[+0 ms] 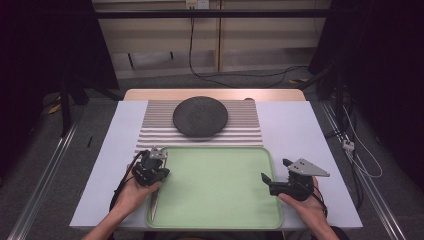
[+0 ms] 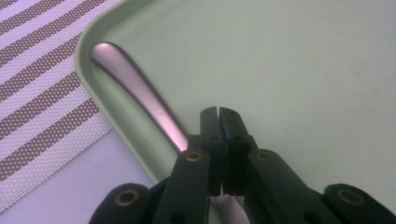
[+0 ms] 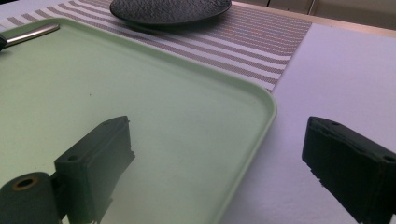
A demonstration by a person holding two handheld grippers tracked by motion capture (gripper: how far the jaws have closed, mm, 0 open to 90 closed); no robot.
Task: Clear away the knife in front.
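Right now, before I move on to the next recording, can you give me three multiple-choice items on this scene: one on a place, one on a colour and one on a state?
1. Where does the metal utensil lie?
A on the floor
B in the tray, by its left rim
C on a shelf

2. What colour is the tray?
A light green
B red
C blue

3. How do the jaws of the right hand-held gripper stand?
A wide apart
B shut tight
C clamped on a cup

Key: B, its handle runs along the rim; A, the tray looks pale green in each view; A, there is a wide gap between the jaws.
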